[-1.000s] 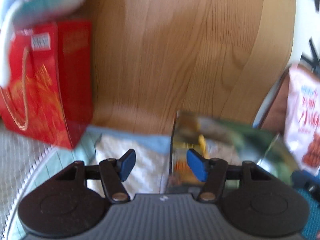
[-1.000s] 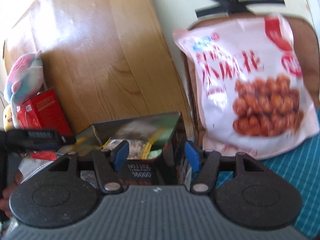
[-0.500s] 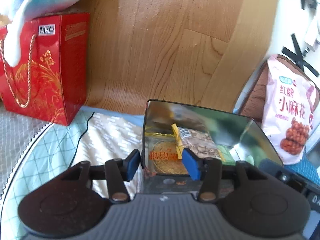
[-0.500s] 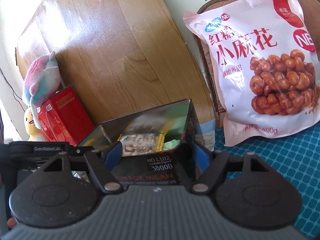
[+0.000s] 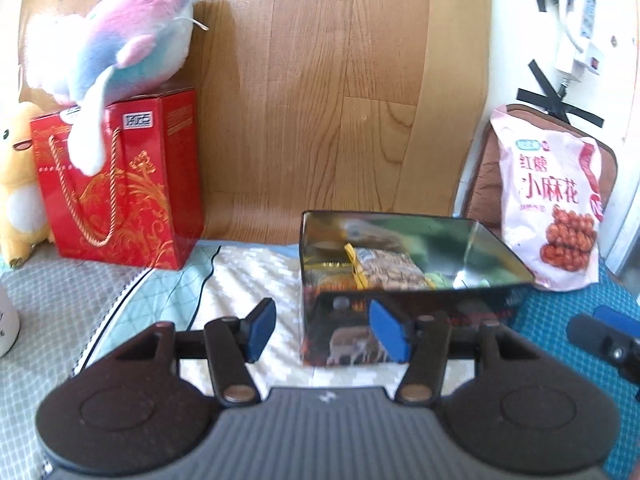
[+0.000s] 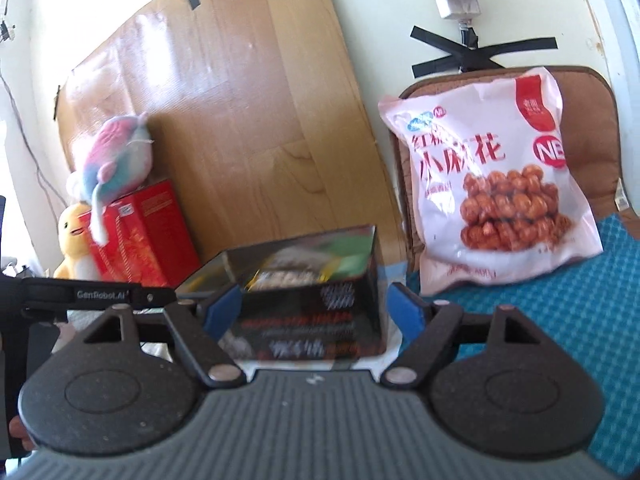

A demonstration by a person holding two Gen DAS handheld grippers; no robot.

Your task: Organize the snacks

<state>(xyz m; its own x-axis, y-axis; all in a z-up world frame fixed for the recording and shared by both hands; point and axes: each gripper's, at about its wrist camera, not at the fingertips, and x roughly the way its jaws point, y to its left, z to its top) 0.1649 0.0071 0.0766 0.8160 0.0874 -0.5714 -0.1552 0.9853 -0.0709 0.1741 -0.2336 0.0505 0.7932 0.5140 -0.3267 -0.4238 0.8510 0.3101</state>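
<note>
Both grippers, left (image 5: 322, 330) and right (image 6: 310, 306), are opening their jaws, gripping nothing. The tin (image 5: 400, 276) is sitting on the cloth (image 5: 248, 280), holding snack packets (image 5: 386, 268), right jaws straddling it loosely.

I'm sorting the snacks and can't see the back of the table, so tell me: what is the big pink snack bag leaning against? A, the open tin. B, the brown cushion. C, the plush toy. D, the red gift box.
B: the pink snack bag stands propped against the brown cushion, apart from the open tin in front of it.
</note>
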